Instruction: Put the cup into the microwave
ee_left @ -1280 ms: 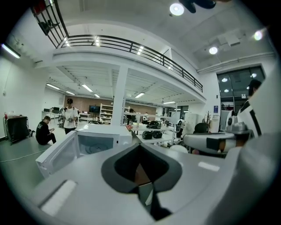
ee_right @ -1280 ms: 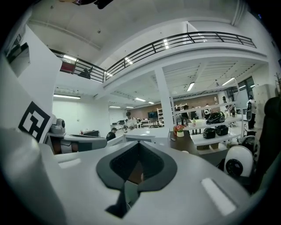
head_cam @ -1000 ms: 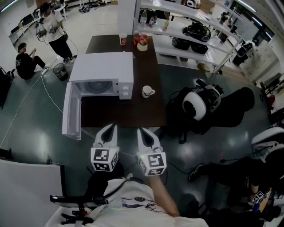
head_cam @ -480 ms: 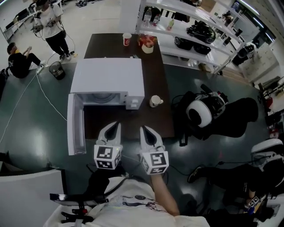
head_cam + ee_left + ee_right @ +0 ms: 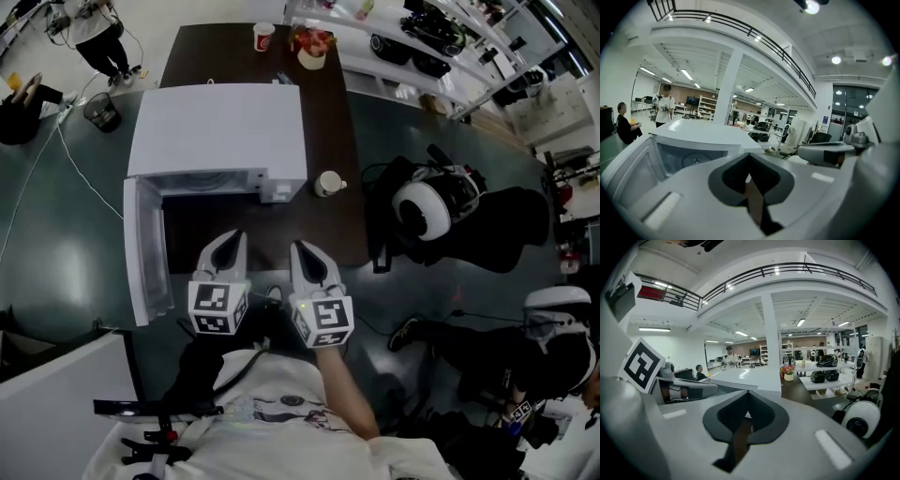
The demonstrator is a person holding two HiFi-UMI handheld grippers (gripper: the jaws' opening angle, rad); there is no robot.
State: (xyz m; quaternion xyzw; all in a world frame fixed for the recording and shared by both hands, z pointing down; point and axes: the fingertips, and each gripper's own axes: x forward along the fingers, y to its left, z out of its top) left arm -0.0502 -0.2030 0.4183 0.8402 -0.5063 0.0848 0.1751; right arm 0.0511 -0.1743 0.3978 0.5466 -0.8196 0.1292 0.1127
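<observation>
While the left tongs (image 5: 232, 242) and right tongs (image 5: 300, 249) hung shut and empty over the counter's (image 5: 330, 230) near edge, the cup (image 5: 328, 183) stood untouched just right of the open microwave (image 5: 217, 127); reaching in without opening could knock it over.

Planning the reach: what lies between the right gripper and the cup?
Head view: only bare table between right gripper and cup.

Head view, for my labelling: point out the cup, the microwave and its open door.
cup (image 5: 327, 183), head view, on its white body.
microwave (image 5: 220, 127), head view, on its top panel.
microwave door (image 5: 147, 251), head view, middle of the swung-open panel.
</observation>
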